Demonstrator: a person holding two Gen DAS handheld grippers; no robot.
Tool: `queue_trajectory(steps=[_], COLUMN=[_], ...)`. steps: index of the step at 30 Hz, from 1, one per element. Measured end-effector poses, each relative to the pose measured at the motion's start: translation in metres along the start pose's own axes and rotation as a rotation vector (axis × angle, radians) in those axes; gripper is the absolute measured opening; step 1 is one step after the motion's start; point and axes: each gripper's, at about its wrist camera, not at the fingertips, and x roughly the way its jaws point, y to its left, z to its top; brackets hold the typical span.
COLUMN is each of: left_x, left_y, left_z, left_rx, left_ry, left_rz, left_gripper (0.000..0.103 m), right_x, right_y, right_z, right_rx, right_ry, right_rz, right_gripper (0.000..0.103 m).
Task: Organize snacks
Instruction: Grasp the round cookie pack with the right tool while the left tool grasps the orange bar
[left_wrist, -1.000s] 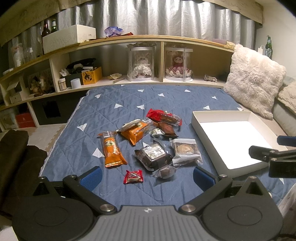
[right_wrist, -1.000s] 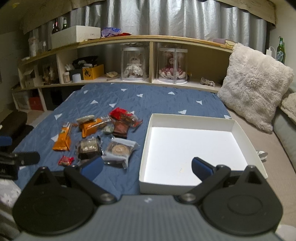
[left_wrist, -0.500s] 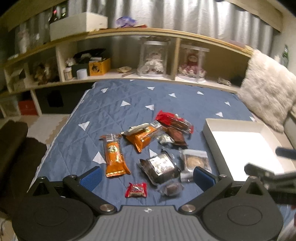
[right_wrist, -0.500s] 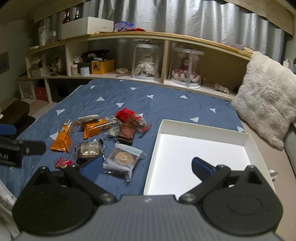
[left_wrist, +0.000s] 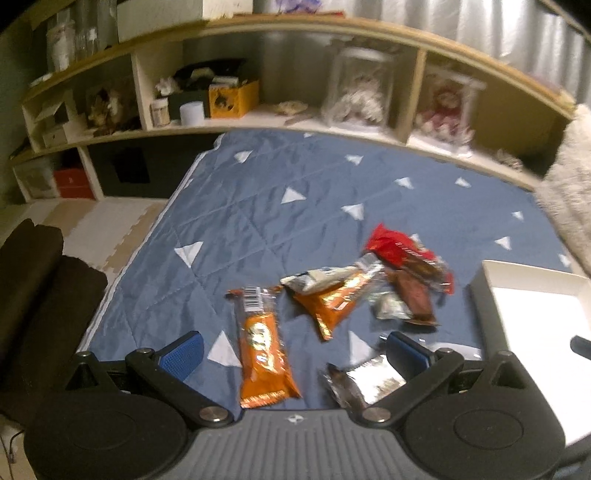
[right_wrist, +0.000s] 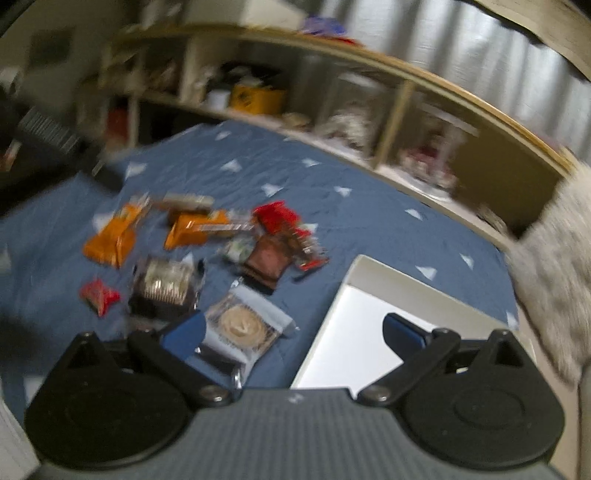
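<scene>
Several wrapped snacks lie in a loose pile on a blue quilt (left_wrist: 258, 206). A long orange bar (left_wrist: 263, 345) lies between the tips of my open left gripper (left_wrist: 295, 352), with a dark silver-topped pack (left_wrist: 364, 380) beside it. Further off are an orange pouch (left_wrist: 330, 301), a brown bar (left_wrist: 412, 295) and a red pack (left_wrist: 397, 247). My right gripper (right_wrist: 293, 334) is open and empty above a clear round-biscuit pack (right_wrist: 242, 325), near the white box (right_wrist: 354, 332). A small red candy (right_wrist: 99, 295) lies at the left. The right wrist view is blurred.
A white box (left_wrist: 532, 306) stands at the right edge of the quilt. A wooden shelf (left_wrist: 295, 122) with jars and boxes runs along the back. A furry pillow (right_wrist: 550, 258) lies at the right, a dark cushion (left_wrist: 33, 280) on the left floor.
Both grippers have moved forward and down toward the snack pile, which now looks larger. The left view has swung left, so the white box sits at its right edge.
</scene>
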Motion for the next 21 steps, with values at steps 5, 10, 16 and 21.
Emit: queue_trajectory(steps=[5,10,16,21], left_x=[0.038,0.073,0.099,0.108], left_y=[0.01,0.019,0.025,0.023], left_z=[0.013,0.015,0.014,0.013], left_rx=[-0.039,-0.044,-0.037,-0.014], left_ry=[0.088,0.168,0.233,0.23], left_rz=[0.032,0.08,0.075,0.059], left_gripper=[0.103,0.103,0.103,0.103], right_x=[0.028,0.057,0.092,0.115], right_y=[0.017,0.028,0.036,0.03], right_z=[-0.006,-0.01,-0.003,0.005], right_rx=[-0.212,-0.364,-0.486,-0.448], right_ry=[0.022,0.055,0.08,0.114], right_rz=[0.051,0.114,0.183,0.295], right_gripper=[0.102,0.102,0.102,0.1])
